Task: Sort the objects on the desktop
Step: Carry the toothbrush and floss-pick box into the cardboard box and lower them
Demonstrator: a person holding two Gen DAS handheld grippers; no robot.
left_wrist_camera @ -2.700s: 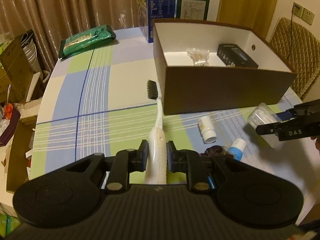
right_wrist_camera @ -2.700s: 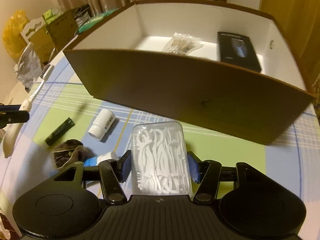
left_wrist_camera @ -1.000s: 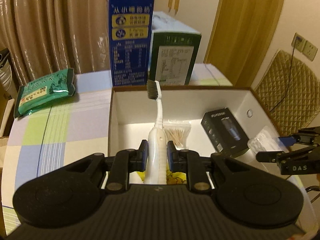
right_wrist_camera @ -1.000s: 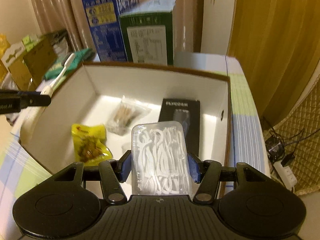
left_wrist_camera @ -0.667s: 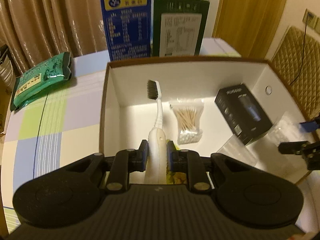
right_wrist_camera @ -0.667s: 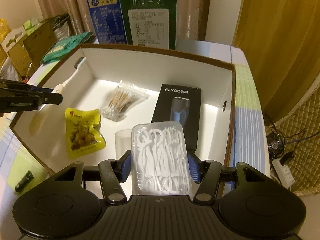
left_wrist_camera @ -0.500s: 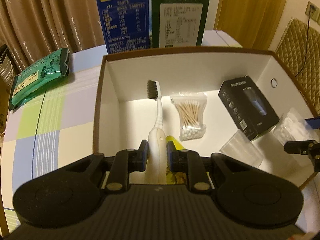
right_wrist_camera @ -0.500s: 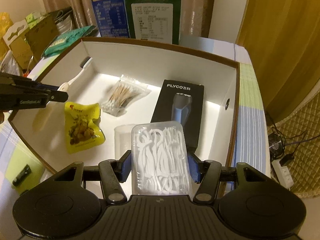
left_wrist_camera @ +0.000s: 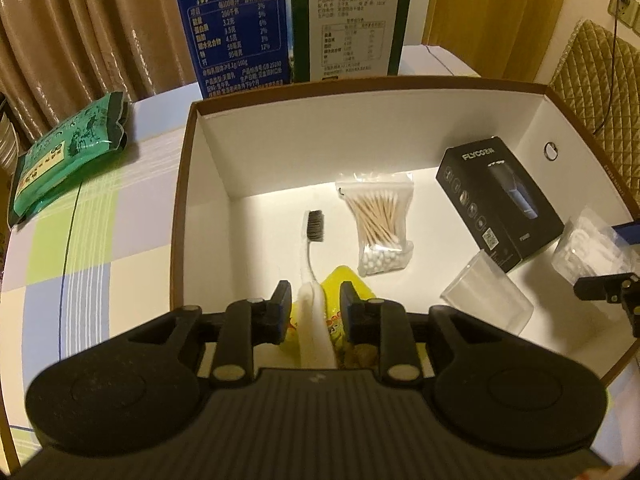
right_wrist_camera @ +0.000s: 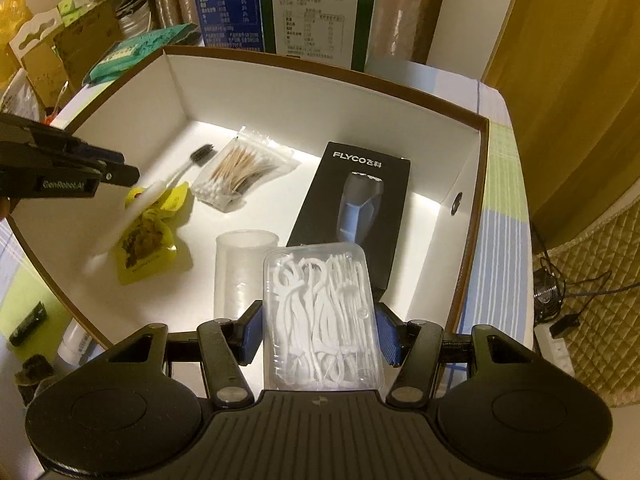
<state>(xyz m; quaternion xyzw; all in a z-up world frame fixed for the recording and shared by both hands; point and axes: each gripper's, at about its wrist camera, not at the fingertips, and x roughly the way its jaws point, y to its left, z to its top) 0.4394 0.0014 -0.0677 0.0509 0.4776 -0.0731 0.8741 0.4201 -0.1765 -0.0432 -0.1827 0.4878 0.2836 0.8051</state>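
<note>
A brown cardboard box (left_wrist_camera: 180, 200) with white inner walls (right_wrist_camera: 320, 92) sits on the checked tablecloth. My left gripper (left_wrist_camera: 313, 294) hangs low over the box's near left part. Its jaws are opening, and the white toothbrush (left_wrist_camera: 310, 248) with dark bristles slips down between them with a gap on each side. The right wrist view shows that toothbrush (right_wrist_camera: 176, 178) blurred, below the left gripper (right_wrist_camera: 120, 168). My right gripper (right_wrist_camera: 320, 312) is shut on a clear case of white floss picks (right_wrist_camera: 316, 280), held above the box's near right part.
In the box lie a bag of cotton swabs (left_wrist_camera: 382, 228), a black shaver carton (left_wrist_camera: 500, 200), a clear plastic cup (left_wrist_camera: 484, 296) and a yellow snack pouch (right_wrist_camera: 148, 240). A blue carton (left_wrist_camera: 232, 20) and a green carton (left_wrist_camera: 352, 20) stand behind. A green packet (left_wrist_camera: 68, 152) lies left.
My left gripper came over the box and sank into it, then its jaws spread and the toothbrush dropped away from the pads. My right gripper keeps the floss case over the box.
</note>
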